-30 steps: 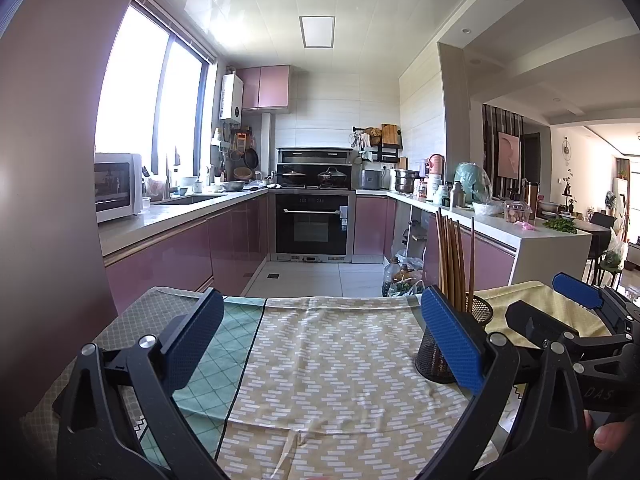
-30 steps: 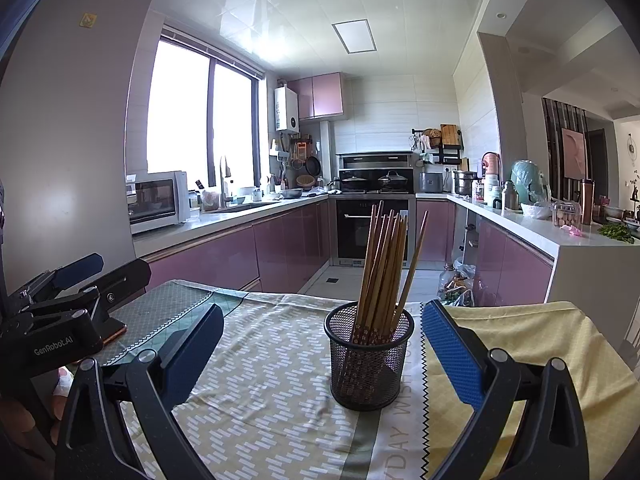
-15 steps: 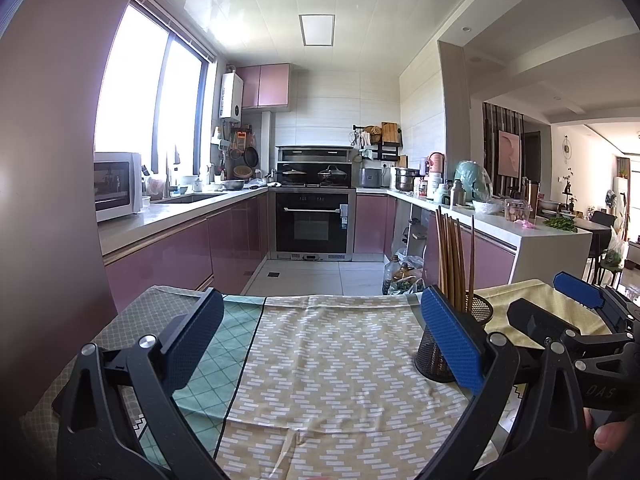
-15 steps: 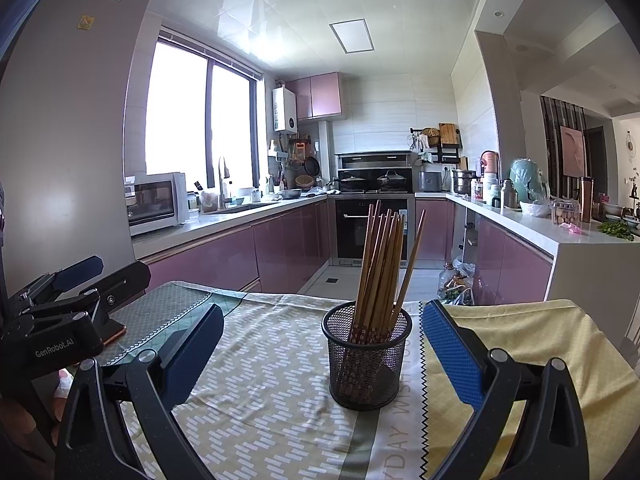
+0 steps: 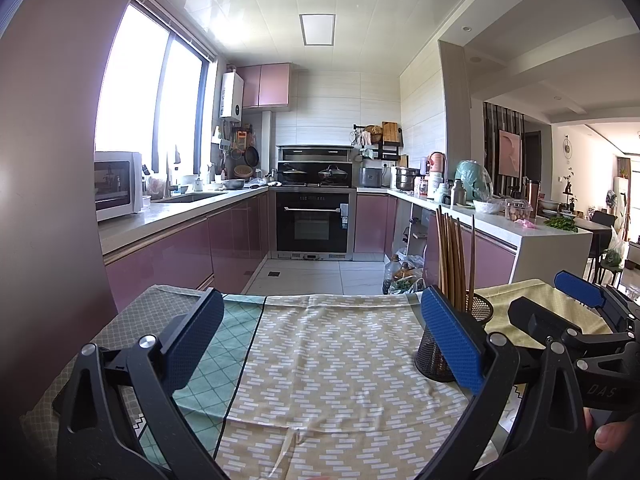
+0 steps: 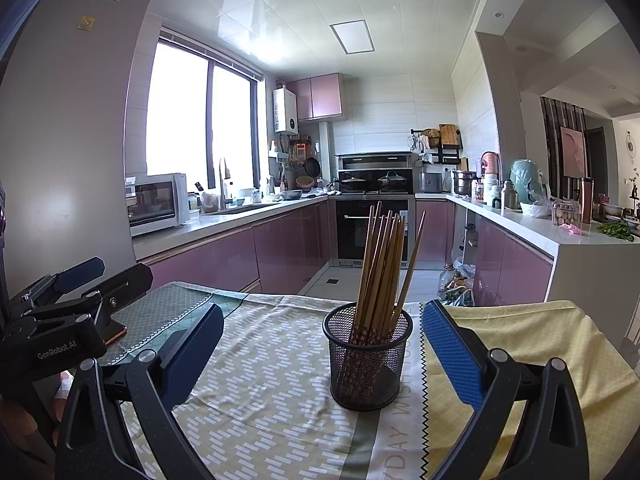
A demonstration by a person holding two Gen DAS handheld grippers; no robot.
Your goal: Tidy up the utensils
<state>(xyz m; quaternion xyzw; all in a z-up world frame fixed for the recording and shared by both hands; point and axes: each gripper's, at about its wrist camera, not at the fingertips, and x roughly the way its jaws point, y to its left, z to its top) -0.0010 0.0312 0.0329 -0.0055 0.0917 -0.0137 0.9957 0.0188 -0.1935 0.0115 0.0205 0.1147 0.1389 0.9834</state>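
Left wrist view: left gripper fingers apart, empty, over the cloth; mesh holder sits to its right.

Right wrist view: right gripper fingers apart, empty, flanking the upright holder of chopsticks. Approach level; avoid tipping it.

The left tongs are standing wide open, the blue pads far apart and holding nothing; the right tongs are also gaping wide and empty; both are pointing forward, side by side at about the same height; a fingertip of the person is showing under the right tongs' body.
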